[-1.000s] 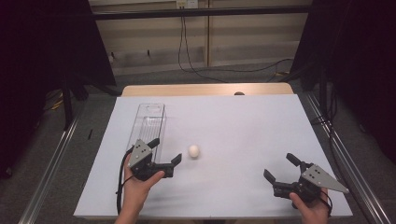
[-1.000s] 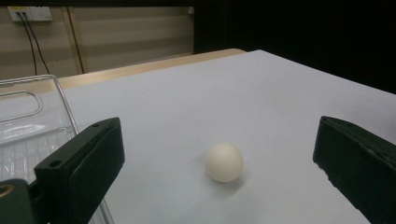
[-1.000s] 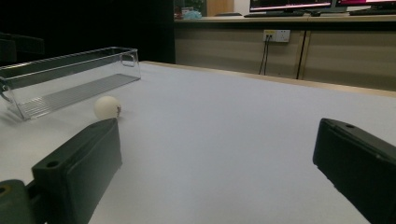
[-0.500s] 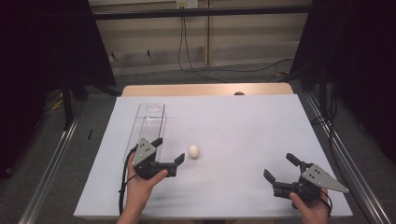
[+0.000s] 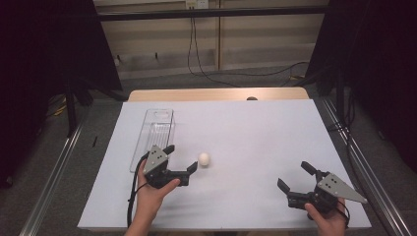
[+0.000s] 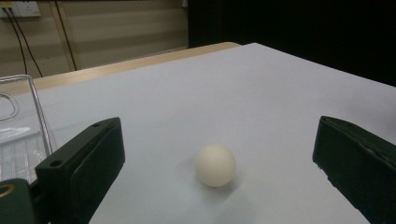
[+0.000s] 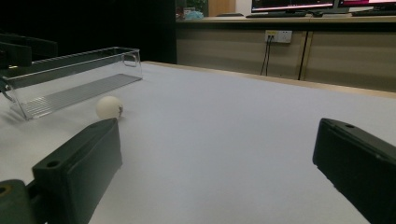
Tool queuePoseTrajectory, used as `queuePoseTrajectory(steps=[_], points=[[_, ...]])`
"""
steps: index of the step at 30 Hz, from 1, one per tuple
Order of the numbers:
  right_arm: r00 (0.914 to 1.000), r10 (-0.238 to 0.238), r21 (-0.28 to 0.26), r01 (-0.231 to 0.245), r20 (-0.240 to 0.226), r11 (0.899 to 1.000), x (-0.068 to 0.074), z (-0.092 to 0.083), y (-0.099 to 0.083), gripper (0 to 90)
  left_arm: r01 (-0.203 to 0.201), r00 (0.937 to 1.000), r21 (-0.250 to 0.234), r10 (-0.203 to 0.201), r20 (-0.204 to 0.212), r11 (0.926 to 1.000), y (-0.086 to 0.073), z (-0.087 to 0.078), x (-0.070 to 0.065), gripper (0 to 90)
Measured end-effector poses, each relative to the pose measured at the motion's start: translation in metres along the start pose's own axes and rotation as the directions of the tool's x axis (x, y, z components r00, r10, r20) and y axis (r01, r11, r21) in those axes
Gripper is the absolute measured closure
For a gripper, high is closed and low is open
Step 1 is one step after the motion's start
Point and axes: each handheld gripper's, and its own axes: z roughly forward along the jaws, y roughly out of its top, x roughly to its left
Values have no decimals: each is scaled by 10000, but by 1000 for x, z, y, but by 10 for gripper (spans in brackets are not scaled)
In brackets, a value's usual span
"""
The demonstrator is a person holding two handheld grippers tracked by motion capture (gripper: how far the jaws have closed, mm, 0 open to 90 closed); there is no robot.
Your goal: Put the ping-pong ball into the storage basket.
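A small white ball point(image 5: 204, 159) lies on the white table cover, just beyond my left gripper point(image 5: 182, 157). That gripper is open, its jaws spread wide to either side of the ball point(image 6: 215, 164) without touching it. In the left gripper view the gripper point(image 6: 219, 126) has the ball centred a short way ahead. My right gripper point(image 5: 294, 175) rests open and empty near the table's front right. The right gripper view shows its jaws wide apart point(image 7: 219, 125), with the ball point(image 7: 109, 107) far off to the left.
A long clear plastic tray point(image 5: 152, 137) lies lengthwise at the left, just behind the left gripper, also seen as the tray point(image 7: 70, 79) beside the ball. The white cover point(image 5: 255, 128) ends at a wooden table edge point(image 5: 216, 94) at the back. Metal rails flank both sides.
My left gripper has edged forward toward the ball, which now lies nearer its open jaws. The ball, the tray and the right gripper have not moved.
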Motion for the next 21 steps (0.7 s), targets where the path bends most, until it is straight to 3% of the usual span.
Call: queuePoseTrajectory(steps=[21], points=[[10000, 2, -1, -2, -67, 10000, 0, 0, 0, 7, -67, 9999, 125, 66, 86, 9999, 1, 13, -4, 25]])
